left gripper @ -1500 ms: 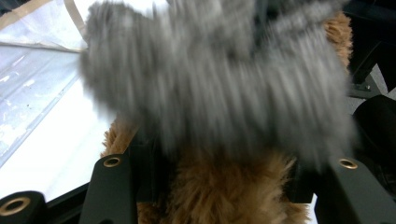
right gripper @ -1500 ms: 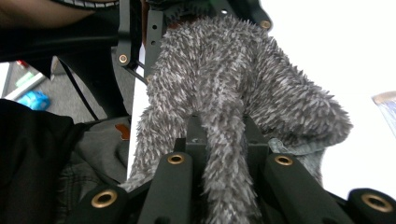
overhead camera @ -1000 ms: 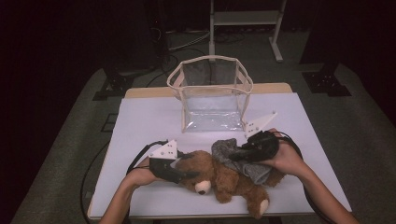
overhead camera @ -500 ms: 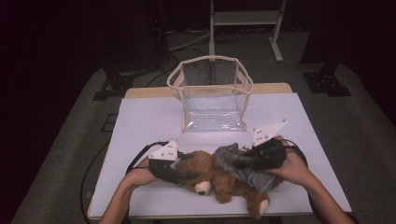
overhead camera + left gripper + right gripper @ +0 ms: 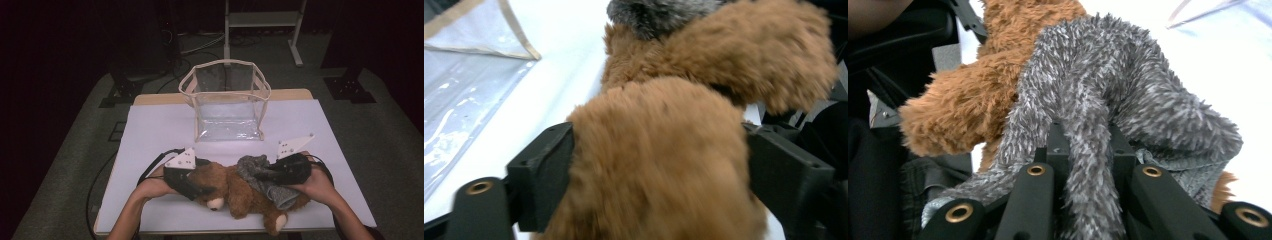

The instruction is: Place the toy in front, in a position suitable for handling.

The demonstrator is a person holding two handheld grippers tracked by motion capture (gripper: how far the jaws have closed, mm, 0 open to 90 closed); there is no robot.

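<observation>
A brown teddy bear [image 5: 235,195] lies on its back near the front edge of the white table [image 5: 150,130]. A grey fuzzy garment [image 5: 252,167] lies draped over its body. My left gripper [image 5: 200,187] straddles a furry part of the bear [image 5: 659,165] at its head end. Its jaws have just been opening and now stand wide, with the fur filling the gap between them. My right gripper [image 5: 260,175] comes in from the right and is shut on a fold of the grey garment [image 5: 1108,95], with the bear [image 5: 963,105] behind it.
A clear plastic bag with beige trim [image 5: 227,100] stands open at the back middle of the table; its side [image 5: 464,85] shows in the left gripper view. Dark floor and a metal stand frame [image 5: 260,20] lie beyond the table.
The left gripper's jaws have spread wider around the bear. The right hand has shifted right and toward the table's front edge, drawing the grey garment along over the bear.
</observation>
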